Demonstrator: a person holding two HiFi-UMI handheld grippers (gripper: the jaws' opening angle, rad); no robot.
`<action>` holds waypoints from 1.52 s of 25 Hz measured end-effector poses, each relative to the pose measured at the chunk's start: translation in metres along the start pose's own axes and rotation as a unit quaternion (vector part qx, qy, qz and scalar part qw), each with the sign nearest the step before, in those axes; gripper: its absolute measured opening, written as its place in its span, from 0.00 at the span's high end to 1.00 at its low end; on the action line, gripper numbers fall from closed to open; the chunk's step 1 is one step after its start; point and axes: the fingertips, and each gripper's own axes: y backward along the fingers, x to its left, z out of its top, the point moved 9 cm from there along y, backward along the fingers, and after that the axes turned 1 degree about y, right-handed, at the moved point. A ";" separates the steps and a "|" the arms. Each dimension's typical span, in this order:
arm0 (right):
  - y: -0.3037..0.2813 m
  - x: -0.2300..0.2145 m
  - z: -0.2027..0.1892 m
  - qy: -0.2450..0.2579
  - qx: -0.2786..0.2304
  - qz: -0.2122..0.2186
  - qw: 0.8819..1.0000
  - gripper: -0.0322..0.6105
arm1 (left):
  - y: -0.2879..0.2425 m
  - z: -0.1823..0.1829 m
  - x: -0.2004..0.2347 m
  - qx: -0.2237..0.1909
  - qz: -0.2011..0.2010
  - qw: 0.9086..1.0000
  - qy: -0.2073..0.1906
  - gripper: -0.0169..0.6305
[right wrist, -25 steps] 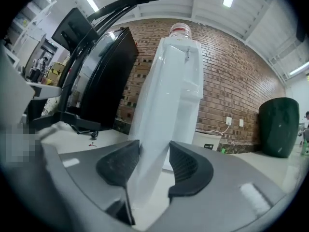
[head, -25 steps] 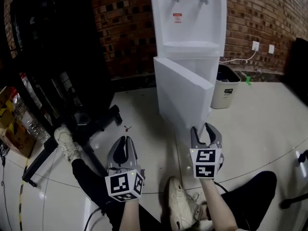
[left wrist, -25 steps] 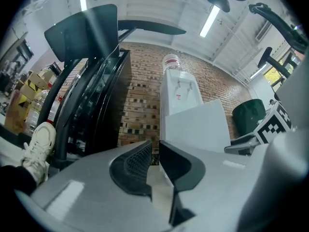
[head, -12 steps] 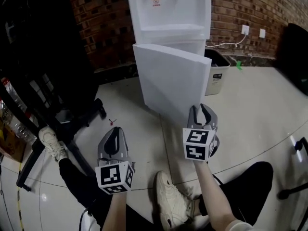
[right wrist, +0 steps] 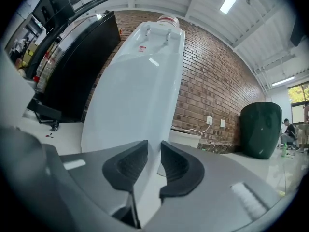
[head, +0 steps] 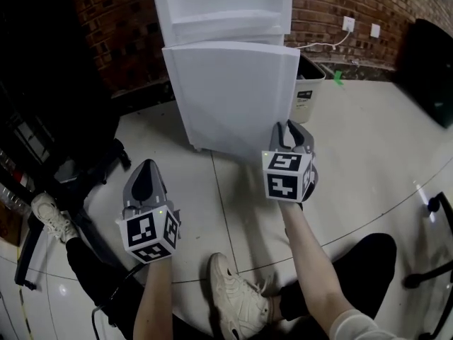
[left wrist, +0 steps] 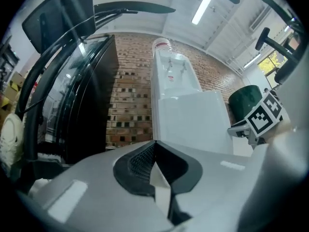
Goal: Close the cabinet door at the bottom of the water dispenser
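The white water dispenser (head: 219,6) stands against the brick wall. Its bottom cabinet door (head: 230,94) hangs swung out toward me. My right gripper (head: 291,133) is level and just in front of the door's lower right part; I cannot tell whether it touches. Its jaws are closing to a narrow gap with nothing between them, and in the right gripper view (right wrist: 153,146) the white door (right wrist: 137,100) fills the space ahead. My left gripper (head: 145,181) is lower left over the floor, shut and empty, away from the door (left wrist: 193,120), as the left gripper view (left wrist: 153,143) shows.
A pale waste bin (head: 306,91) stands right of the dispenser, with wall sockets (head: 348,24) and a cable behind it. A black chair base (head: 71,183) and dark cabinet lie at the left. The person's shoe (head: 233,299) and legs are on the tiled floor below the grippers.
Both grippers moved forward toward the dispenser and the door looms nearer. The left jaws went from open to shut; the right jaws narrowed.
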 end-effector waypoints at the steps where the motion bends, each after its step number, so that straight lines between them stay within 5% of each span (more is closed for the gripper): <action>1: -0.005 -0.003 0.000 0.000 0.001 -0.002 1.000 0.82 | -0.005 0.002 -0.004 -0.002 -0.006 1.000 -0.004 0.97; 9: -0.064 -0.021 0.005 0.006 0.018 -0.020 1.000 0.86 | -0.030 0.003 -0.018 0.002 -0.032 0.999 -0.021 0.97; 11: -0.075 -0.026 0.004 0.008 0.019 -0.023 1.000 0.95 | -0.034 -0.002 -0.019 0.008 -0.033 0.999 -0.024 0.97; 24: -0.116 -0.015 -0.003 0.032 0.020 0.014 0.999 0.95 | -0.059 -0.027 -0.030 0.034 -0.044 0.998 -0.024 0.97; 38: -0.119 -0.013 -0.002 0.039 0.020 0.036 0.998 0.95 | -0.064 -0.018 -0.038 0.010 -0.053 0.999 -0.002 0.97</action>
